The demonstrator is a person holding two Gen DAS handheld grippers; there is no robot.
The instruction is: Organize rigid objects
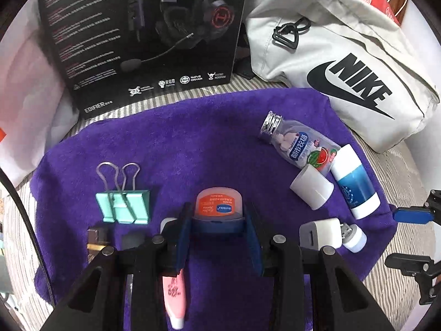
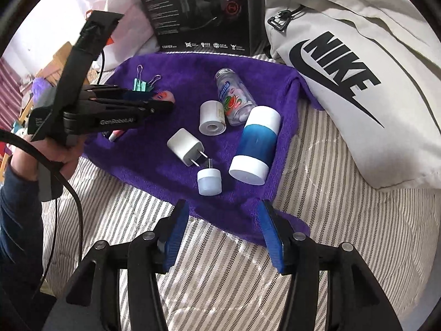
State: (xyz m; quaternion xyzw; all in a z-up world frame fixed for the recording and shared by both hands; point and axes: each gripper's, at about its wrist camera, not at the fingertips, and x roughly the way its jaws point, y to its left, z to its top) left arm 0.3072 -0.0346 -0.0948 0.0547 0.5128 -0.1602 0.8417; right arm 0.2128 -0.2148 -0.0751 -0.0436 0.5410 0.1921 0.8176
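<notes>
On a purple towel [image 1: 209,138] lie several small items. My left gripper [image 1: 219,220] is shut on an orange jelly tub [image 1: 219,202], its blue fingers pressed against the tub's sides. The right wrist view shows the same left gripper [image 2: 162,100] low over the towel's left part. A mint binder clip [image 1: 122,207] and a pink tube [image 1: 175,295] lie beside it. To the right are a candy bottle [image 2: 234,96], a white cap [image 2: 212,118], a blue-and-white bottle [image 2: 255,146], a charger plug [image 2: 186,147] and a small white jar [image 2: 209,180]. My right gripper [image 2: 223,205] is open and empty at the towel's near edge.
A black headset box [image 1: 143,33] stands behind the towel, with a grey Nike bag [image 1: 358,69] to its right. Striped bedding [image 2: 317,193] surrounds the towel. A person's hand [image 2: 55,151] holds the left gripper, and a cable hangs from it. Small dark objects [image 1: 96,237] lie under the clip.
</notes>
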